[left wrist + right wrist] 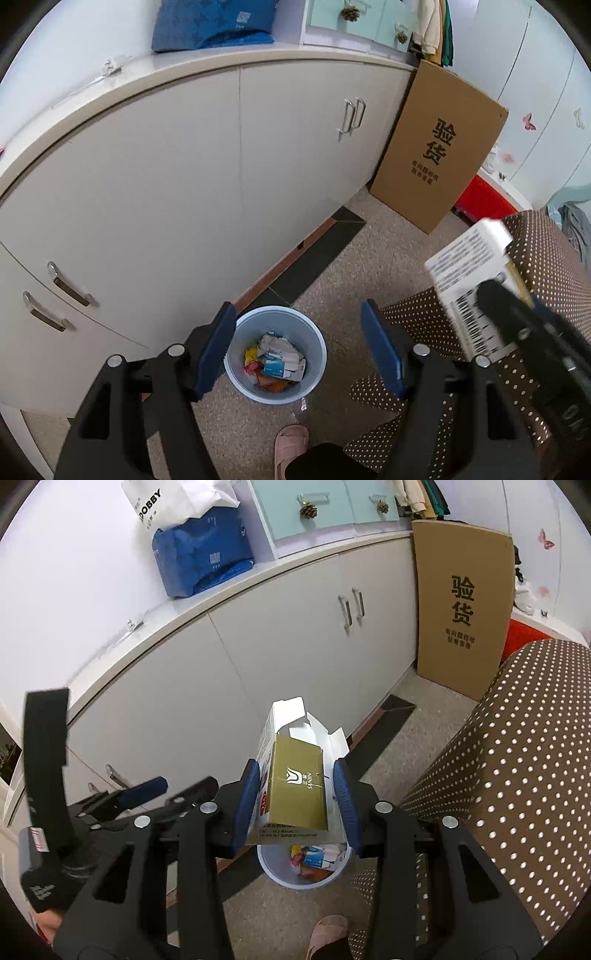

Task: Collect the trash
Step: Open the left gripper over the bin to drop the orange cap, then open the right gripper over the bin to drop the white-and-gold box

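A pale blue waste bin (pixel 318 363) stands on the floor by the cabinet, holding several crumpled wrappers and small cartons (pixel 280 360). My left gripper (pixel 297 314) hovers above it, open, with nothing between its blue pads. My right gripper (pixel 296 771) is shut on an opened white and gold carton (pixel 295 786), held tilted just above the bin (pixel 267 866). In the left wrist view the same carton (pixel 461 258) shows at the right, over the dotted cloth. The left gripper (pixel 171 790) appears at the left of the right wrist view.
White cabinet doors (pixel 184 184) with metal handles run behind the bin. A flat brown cardboard sheet (pixel 439 147) leans at the cabinet's end. Brown polka-dot covered furniture (pixel 517 757) fills the right. A foot in a pink slipper (pixel 290 443) stands before the bin.
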The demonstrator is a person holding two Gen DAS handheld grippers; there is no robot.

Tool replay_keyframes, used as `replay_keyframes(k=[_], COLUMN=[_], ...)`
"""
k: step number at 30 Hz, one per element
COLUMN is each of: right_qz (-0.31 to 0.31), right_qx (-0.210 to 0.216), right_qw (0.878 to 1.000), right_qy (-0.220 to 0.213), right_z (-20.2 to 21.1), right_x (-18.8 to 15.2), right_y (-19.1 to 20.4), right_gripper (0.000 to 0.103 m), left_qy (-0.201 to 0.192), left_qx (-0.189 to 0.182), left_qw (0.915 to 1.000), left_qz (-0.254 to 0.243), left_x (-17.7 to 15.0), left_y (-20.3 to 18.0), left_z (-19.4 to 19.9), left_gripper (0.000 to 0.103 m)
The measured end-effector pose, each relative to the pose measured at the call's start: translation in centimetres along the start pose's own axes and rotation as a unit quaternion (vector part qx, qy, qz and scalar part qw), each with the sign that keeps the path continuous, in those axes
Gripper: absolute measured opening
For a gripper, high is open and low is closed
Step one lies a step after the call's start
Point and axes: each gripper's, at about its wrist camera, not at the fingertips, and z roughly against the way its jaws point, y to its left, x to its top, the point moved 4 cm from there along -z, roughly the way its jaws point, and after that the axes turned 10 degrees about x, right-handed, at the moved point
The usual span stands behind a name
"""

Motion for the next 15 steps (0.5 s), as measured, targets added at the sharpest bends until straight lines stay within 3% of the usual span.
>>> replay_keyframes(k=[15], right_qz=[0.004], right_qx=[0.022], right_qw=[1.000], right_qy=[0.003], right_z=[-1.2], right_x=[-0.1], right_y=[2.1], right_gripper=[0.042], left_qy=[-0.026], left_qx=[0.011], left_qw=[0.9992], left_qz=[0.027], left_x=[0.6], left_y=[2.2], left_z=[1.6], left_gripper=[0.068])
